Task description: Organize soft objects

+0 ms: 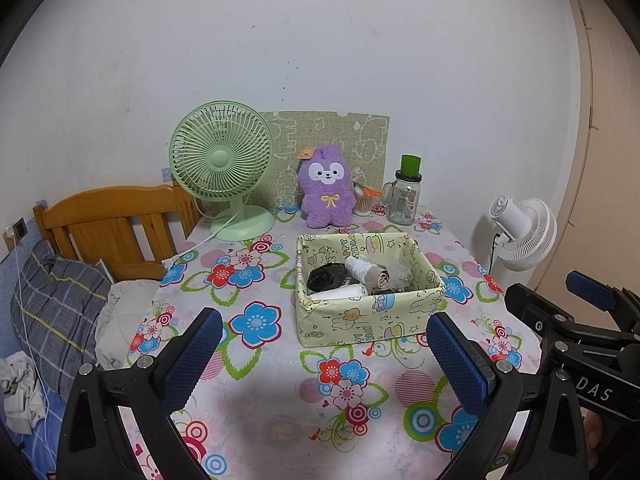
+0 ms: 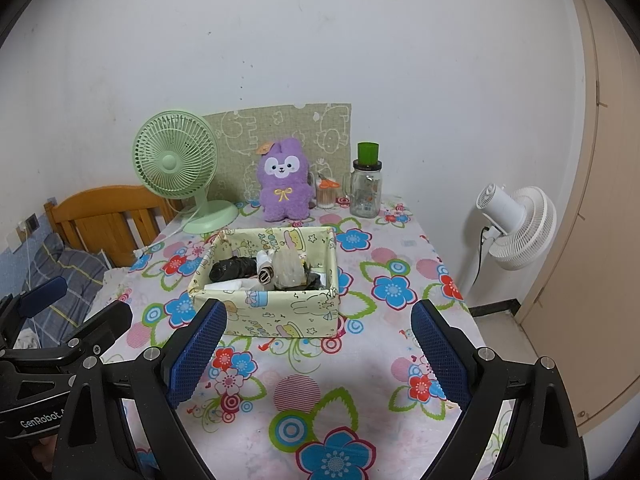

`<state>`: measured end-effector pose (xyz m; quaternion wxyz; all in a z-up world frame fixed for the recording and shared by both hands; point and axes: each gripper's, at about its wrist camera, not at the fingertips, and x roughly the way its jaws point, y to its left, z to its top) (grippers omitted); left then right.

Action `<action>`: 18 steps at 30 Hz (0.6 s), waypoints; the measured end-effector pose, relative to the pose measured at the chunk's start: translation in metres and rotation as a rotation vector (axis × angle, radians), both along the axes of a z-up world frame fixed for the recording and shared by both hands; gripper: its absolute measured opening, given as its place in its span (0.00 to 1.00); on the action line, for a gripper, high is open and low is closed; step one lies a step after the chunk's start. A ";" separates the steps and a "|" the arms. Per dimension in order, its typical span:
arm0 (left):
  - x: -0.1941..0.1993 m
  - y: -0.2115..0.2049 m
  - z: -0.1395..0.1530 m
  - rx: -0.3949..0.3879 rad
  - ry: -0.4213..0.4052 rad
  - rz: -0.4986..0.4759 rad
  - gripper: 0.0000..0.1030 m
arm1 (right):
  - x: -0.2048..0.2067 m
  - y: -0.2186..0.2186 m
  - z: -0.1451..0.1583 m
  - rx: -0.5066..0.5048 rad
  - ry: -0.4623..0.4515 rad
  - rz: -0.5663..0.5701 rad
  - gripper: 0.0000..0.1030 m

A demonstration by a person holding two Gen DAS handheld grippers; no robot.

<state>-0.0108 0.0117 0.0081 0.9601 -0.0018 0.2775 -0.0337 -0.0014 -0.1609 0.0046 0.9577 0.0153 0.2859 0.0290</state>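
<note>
Grippers hover above the near end of a flowered table (image 1: 280, 420), both with blue-padded fingers spread wide and nothing between them: the left gripper (image 1: 324, 354) sits to the left of the right gripper (image 2: 318, 344), and each shows at the edge of the other's view. Ahead of them, near the middle of the table, stands a box (image 1: 360, 320) covered in pale yellow cartoon paper. Inside it lie rolled soft things: a black bag roll (image 1: 326, 274) at the left, a white roll (image 1: 360, 268) and a beige roll (image 1: 378, 278) beside it, and crinkled clear plastic (image 2: 288, 266). Behind the box, against a patterned board (image 1: 340, 136) at the wall, a purple plush (image 1: 327, 188) sits upright. A green fan (image 1: 222, 164) stands left of the plush; a glass jar (image 1: 402, 202) with a green cap stands to its right. A white fan (image 2: 516, 226) stands on the floor off the table's right side, and a bed (image 1: 60, 300) lies to the left
</note>
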 end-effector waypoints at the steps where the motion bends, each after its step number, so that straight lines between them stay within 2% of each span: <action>1: 0.000 0.000 0.000 0.000 0.000 0.000 1.00 | 0.000 0.000 0.000 0.001 0.001 0.000 0.92; 18: -0.002 -0.001 0.000 -0.003 0.002 0.001 1.00 | -0.001 0.000 0.003 -0.004 -0.006 0.002 0.92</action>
